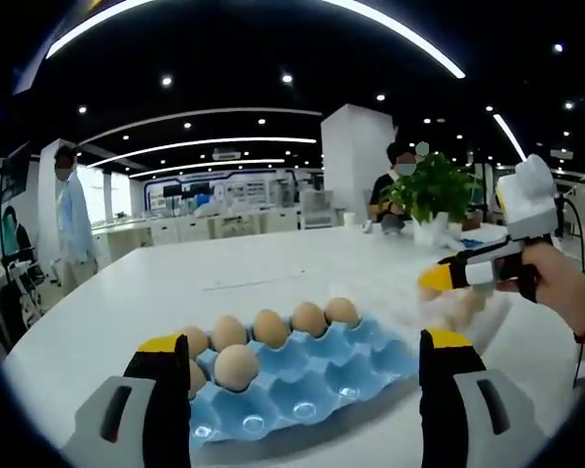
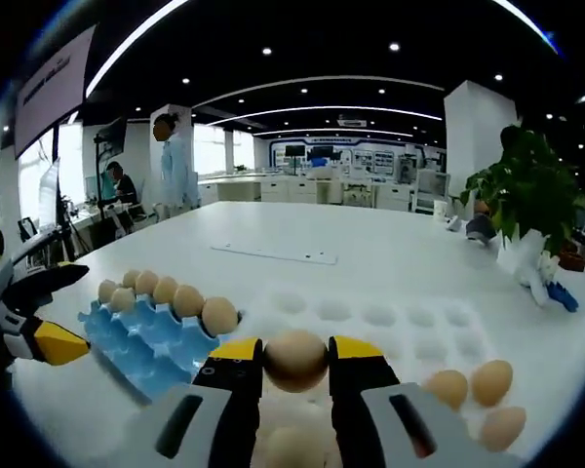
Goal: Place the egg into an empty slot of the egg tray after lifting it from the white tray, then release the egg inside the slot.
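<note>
Egg (image 2: 294,359) clamped between right gripper (image 2: 294,363) jaws, lower centre. Left gripper (image 1: 304,363) wide open, empty. Carry level toward blue egg tray (image 2: 141,341) at lower left, lower into empty slot, open slowly.

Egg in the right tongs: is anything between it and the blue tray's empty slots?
Nothing visible. The right tongs hold the egg above the white tray; the blue egg tray lies to its left, with the left tongs at its far side.

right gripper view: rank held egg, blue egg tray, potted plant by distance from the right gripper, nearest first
1. held egg, clamped between the right gripper jaws.
2. blue egg tray, to the left on the table.
3. potted plant, far right of the table.
</note>
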Available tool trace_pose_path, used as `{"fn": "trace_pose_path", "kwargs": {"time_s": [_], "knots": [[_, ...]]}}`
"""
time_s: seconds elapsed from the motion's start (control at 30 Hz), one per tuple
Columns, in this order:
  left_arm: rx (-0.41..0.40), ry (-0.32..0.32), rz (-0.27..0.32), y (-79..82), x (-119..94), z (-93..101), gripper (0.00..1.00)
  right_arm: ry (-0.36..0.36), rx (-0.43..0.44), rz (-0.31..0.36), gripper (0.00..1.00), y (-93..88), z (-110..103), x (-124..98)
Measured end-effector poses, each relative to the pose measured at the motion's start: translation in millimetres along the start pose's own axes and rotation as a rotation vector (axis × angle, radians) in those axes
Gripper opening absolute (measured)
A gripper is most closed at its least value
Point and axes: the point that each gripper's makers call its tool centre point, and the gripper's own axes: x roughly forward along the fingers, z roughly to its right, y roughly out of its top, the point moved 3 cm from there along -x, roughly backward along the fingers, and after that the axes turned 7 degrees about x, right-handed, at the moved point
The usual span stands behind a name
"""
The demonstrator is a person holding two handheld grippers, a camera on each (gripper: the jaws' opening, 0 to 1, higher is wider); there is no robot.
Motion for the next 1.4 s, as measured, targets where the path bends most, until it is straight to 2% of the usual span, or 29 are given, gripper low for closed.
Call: {"fn": "trace_pose_path", "kwargs": {"time_s": [0.27,0.43,0.87,1.4], "knots": [[0.012,-0.001,0.004,0.9,-3.2,0.3,1.00,0.078,-0.038,0.001,0.28,4.3,-35.8,7.2],[0.014,-0.004,0.013,2.9,-5.9,0.9,1.00,0.114,-0.050,-0.002,0.28,5.2,-50.2,9.3],[0.014,-0.003,0.012,1.2,-13.6,-0.4,1.00,0.217,-0.077,0.008,0.28,5.2,-79.6,9.8],[0.021,0.013,-0.001,-3.1,-22.4,-5.5,1.00,0.271,-0.102,-0.004,0.28,5.1,-105.6,20.0]]}}
